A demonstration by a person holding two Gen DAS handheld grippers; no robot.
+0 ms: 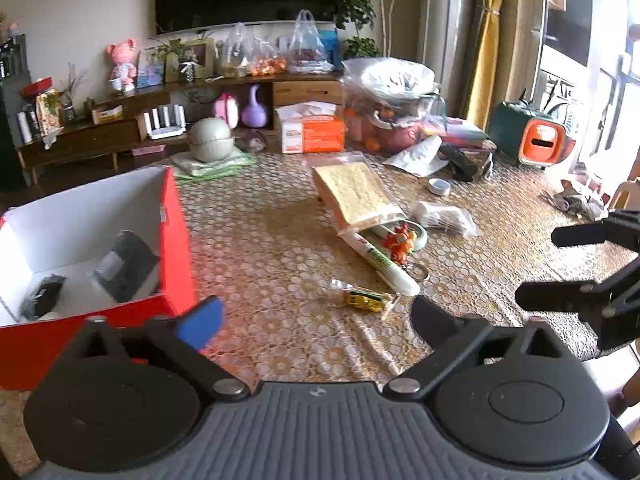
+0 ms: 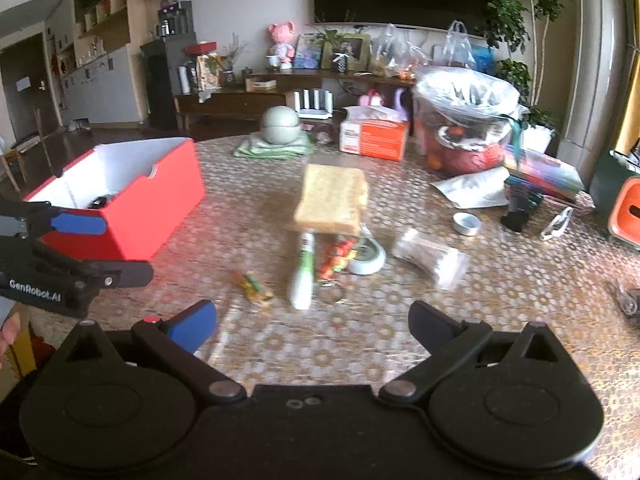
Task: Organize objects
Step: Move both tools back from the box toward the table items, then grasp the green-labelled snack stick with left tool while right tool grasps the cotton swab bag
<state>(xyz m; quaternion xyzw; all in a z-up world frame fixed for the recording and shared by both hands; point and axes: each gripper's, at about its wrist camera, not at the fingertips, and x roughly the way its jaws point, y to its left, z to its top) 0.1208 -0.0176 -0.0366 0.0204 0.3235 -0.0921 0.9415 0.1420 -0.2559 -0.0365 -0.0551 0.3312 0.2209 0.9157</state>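
A red box with a white inside stands at the table's left and holds two dark items. In the middle lie bagged bread, a white tube, an orange bead charm and a small yellow-green packet. My left gripper is open and empty, just short of the packet. My right gripper hovers open at the right. In the right wrist view my right gripper is open near the tube and the packet, with my left gripper beside the red box.
A clear packet, a tape roll and a white dish lie right of centre. An orange tissue box, a green pot on a cloth and a bagged fruit basket line the far edge. A green-orange appliance stands far right.
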